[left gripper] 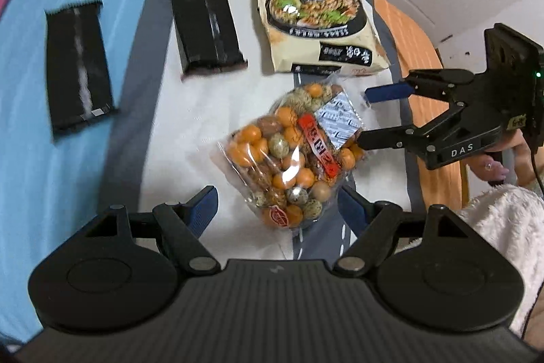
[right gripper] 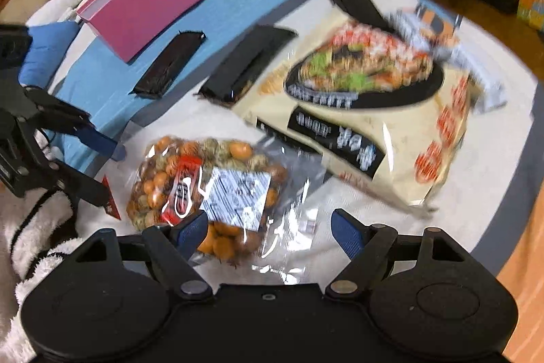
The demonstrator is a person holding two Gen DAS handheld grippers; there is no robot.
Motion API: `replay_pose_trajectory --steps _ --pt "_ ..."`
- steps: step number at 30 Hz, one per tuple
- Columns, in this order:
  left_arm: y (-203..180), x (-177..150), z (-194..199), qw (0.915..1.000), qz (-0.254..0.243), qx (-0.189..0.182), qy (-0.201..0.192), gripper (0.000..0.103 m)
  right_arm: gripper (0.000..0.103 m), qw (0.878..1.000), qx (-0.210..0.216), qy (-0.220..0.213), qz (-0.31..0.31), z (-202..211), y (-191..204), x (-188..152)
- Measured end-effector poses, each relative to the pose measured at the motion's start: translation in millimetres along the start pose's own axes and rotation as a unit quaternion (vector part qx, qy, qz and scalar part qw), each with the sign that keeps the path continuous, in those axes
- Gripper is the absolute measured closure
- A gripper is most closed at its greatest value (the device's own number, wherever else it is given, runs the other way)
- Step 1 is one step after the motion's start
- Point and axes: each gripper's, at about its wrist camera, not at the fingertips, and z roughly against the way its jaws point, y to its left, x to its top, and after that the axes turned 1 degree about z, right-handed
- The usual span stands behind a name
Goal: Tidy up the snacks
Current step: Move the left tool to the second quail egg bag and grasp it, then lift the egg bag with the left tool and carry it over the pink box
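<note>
Left claw (left gripper: 277, 206): standing open, fingers either side of the near end of the nut bag (left gripper: 292, 155), not pressing on it.
Right claw (right gripper: 268, 230): gaping open over the nut bag's clear end, gripping nothing.
Nut bag: lying flat on the white mat (left gripper: 190, 121).
Big bag (left gripper: 316, 13): lying just beyond the nut bag.
Black packs: one (left gripper: 207, 26) on the mat, one (left gripper: 78, 64) on the blue cloth (left gripper: 51, 176).
Pink box (right gripper: 146, 2): sitting on the blue cloth.
</note>
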Motion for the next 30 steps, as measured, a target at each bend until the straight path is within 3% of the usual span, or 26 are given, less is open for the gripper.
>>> replay_pose_trajectory --steps 4,6,8,10,12,19,22,30 --pt "4 -10 -15 0.9999 0.003 0.003 -0.014 0.029 0.018 1.0 0.02 0.007 -0.004 -8 -6 -5" --pt "5 -12 -22 0.9999 0.001 0.003 -0.01 0.037 0.019 1.0 0.027 0.006 -0.005 -10 -7 -5" --pt "3 -13 -25 0.9999 -0.005 -0.011 -0.012 0.053 0.031 0.999 0.035 0.011 -0.001 -12 -7 -4" --pt "0 -14 -27 0.9998 -0.01 -0.009 -0.013 0.053 0.032 0.999 0.035 0.019 0.005 -12 -4 -1" --pt "-2 -16 -28 0.9997 -0.013 -0.007 -0.018 0.053 0.04 0.999 0.039 0.024 0.018 -13 -1 1" --pt "-9 -13 -33 0.9993 0.002 0.011 -0.037 0.051 0.041 0.998 0.014 0.053 0.017 -22 13 9" --pt "-13 -10 -33 0.9993 0.004 0.014 -0.035 0.049 0.047 0.997 0.01 0.08 0.008 -25 19 21" --pt "-20 -15 -21 0.9999 -0.001 0.008 -0.009 0.049 0.05 0.992 -0.032 0.123 -0.015 -17 45 34"
